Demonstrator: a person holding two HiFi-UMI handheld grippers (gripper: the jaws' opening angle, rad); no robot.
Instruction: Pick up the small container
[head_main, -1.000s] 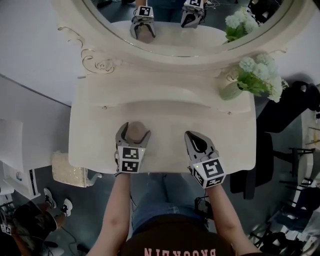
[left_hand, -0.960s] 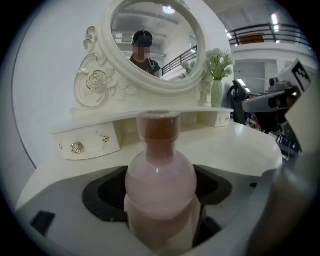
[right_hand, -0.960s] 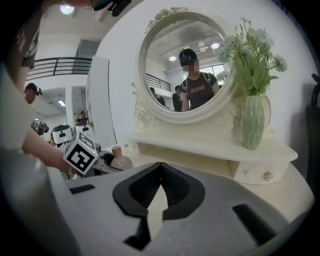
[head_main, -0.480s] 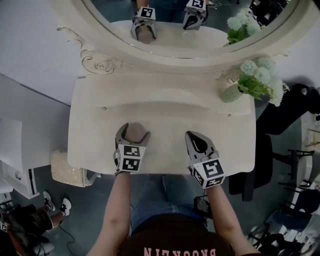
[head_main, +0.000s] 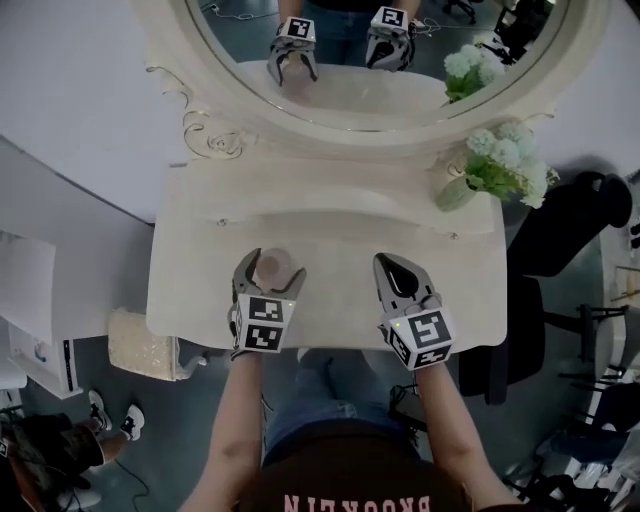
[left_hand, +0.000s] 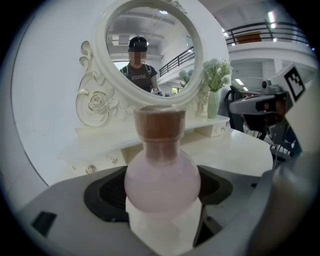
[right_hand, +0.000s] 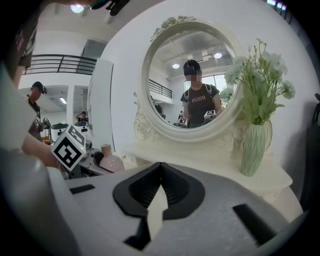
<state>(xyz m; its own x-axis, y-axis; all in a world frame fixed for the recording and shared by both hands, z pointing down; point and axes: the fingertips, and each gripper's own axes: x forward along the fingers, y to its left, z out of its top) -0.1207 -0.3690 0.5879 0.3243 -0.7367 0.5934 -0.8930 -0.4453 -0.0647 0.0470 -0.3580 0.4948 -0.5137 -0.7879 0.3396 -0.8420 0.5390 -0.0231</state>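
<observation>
The small container (head_main: 271, 270) is a round pink bottle with a brown neck, standing near the front of the cream dressing table (head_main: 340, 245). My left gripper (head_main: 268, 264) is shut on it, one pad on each side of the pink bulb (left_hand: 162, 177). My right gripper (head_main: 394, 262) rests to the right of it near the front edge, shut with its tips (right_hand: 160, 167) meeting and nothing between them. The right gripper view also catches the container (right_hand: 111, 161) at its left, beside the left gripper's marker cube.
An oval mirror (head_main: 370, 60) in a carved frame rises behind the table and reflects both grippers. A green vase of pale flowers (head_main: 455, 192) stands at the back right corner. A black chair (head_main: 560, 240) is to the right of the table, a white cabinet to the left.
The head view has shifted a little, so the table sits lower and further right in it. Both grippers keep their places on the table, and the left stays shut on the container.
</observation>
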